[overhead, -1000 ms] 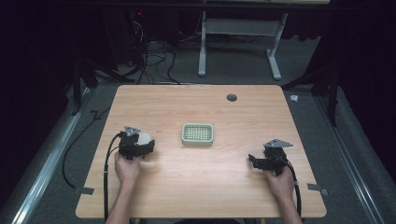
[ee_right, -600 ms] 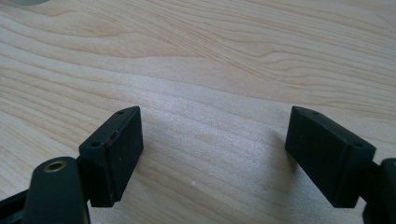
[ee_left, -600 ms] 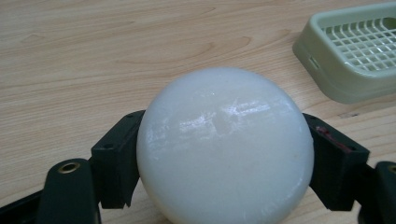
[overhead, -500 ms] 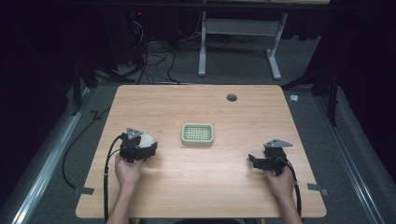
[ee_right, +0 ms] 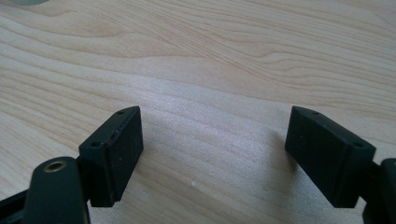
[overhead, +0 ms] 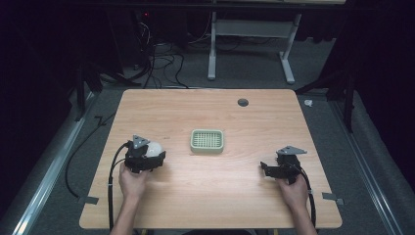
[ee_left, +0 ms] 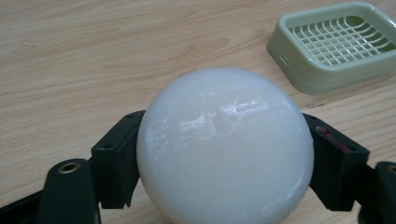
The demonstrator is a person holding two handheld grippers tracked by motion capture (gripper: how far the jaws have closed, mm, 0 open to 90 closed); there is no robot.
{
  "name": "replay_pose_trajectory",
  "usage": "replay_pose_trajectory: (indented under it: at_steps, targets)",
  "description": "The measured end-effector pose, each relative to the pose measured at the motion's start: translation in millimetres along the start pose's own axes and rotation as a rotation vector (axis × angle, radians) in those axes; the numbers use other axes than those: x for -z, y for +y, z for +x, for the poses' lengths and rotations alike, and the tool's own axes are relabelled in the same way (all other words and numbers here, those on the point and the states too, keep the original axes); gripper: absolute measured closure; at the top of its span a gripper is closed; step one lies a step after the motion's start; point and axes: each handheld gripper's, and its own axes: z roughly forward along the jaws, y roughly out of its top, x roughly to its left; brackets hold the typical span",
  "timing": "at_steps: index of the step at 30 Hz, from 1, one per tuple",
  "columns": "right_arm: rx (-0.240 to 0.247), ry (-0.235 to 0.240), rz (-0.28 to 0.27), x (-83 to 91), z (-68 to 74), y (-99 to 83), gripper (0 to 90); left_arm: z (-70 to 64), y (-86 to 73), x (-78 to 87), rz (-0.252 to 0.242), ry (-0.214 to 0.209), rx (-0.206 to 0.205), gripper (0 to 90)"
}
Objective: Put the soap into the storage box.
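While unmarked, white ball (ee_left: 224, 149) sits clamped in left gripper (ee_left: 224, 158)

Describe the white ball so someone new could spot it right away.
On the wooden table, look near the left front, left of the green slatted tray. The white ball sits clamped in the left claw: smooth, glossy, the one round thing there.

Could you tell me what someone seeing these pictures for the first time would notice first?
Most likely the glossy white ball, clamped between the two black jaws of the left gripper near the table's left front. Next comes the pale green slotted tray at the middle of the wooden table, apart from both grippers. The right gripper sits near the right front with its jaws spread over bare wood.
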Motion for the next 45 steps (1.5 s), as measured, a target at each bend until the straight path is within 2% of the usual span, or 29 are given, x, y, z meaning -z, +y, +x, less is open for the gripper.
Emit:
replay_pose_trajectory:
  at_steps: [6,12,15,20,28,34,40,42,43,45]
  targets:
    - [0.003,0.000,-0.001,-0.1,-0.2,-0.1,20.0,-9.0,2.8,3.2,0.008,-0.018,-0.030,24.1]
    - [0.003,0.000,-0.001,-0.1,-0.2,-0.1,20.0,-15.1,7.1,4.9,0.014,-0.032,-0.037,24.1]
    - [0.003,0.000,-0.001,-0.1,-0.2,-0.1,20.0,-19.6,11.3,5.1,0.013,-0.066,-0.039,24.1]
    - [0.003,0.000,-0.001,0.0,-0.3,-0.1,20.0,-25.6,15.1,5.0,0.010,-0.077,-0.058,24.1]
    - [0.003,0.000,-0.001,0.0,-0.2,-0.1,20.0,-38.8,25.2,3.6,0.009,-0.132,-0.078,24.1]
    - [0.003,0.001,-0.001,0.1,-0.2,-0.2,19.9,-47.5,34.5,-1.7,0.026,-0.154,-0.113,24.1]
    - [0.003,0.001,-0.001,0.1,-0.3,-0.2,20.0,-52.8,40.8,-3.6,0.020,-0.171,-0.121,24.1]
    - [0.002,0.001,-0.001,0.1,-0.2,-0.2,19.9,-55.1,44.2,-3.9,0.015,-0.183,-0.122,24.1]
    - [0.003,0.001,-0.001,0.1,-0.2,-0.2,20.0,-56.7,47.5,-4.6,0.005,-0.208,-0.118,24.1]
    - [0.003,0.001,-0.001,0.1,-0.2,-0.2,20.0,-58.4,51.3,-5.6,0.009,-0.215,-0.124,24.1]
